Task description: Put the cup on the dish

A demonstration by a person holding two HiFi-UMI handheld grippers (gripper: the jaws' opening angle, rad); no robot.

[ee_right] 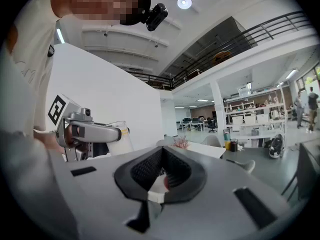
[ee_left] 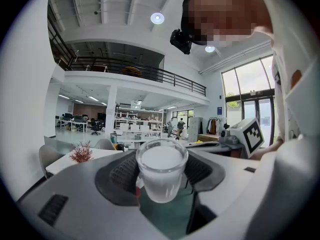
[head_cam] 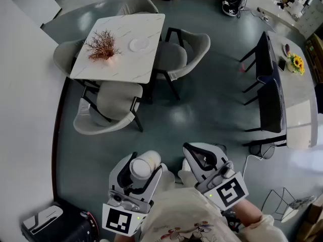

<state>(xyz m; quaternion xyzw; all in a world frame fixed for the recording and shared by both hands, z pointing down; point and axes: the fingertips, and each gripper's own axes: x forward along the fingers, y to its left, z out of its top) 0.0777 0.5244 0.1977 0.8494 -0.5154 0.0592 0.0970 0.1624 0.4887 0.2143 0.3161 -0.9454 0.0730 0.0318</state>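
My left gripper [head_cam: 145, 166] is shut on a frosted white cup [head_cam: 143, 165], held low in front of the person's body. In the left gripper view the cup [ee_left: 161, 171] stands upright between the dark pads, mouth up. The white dish [head_cam: 139, 45] lies on the far marble table [head_cam: 121, 64], well ahead of both grippers. My right gripper [head_cam: 191, 151] sits beside the left one with its jaws together and nothing in them. The right gripper view shows its pads [ee_right: 150, 171] meeting, with the left gripper and the cup [ee_right: 111, 134] off to the left.
A red dried-plant decoration [head_cam: 102, 47] stands on the table left of the dish. Grey chairs [head_cam: 108, 110] ring the table. Dark chairs [head_cam: 267, 95] and a long counter with sunflowers [head_cam: 297, 63] are at the right. A black-and-white device [head_cam: 50, 221] sits on the floor at lower left.
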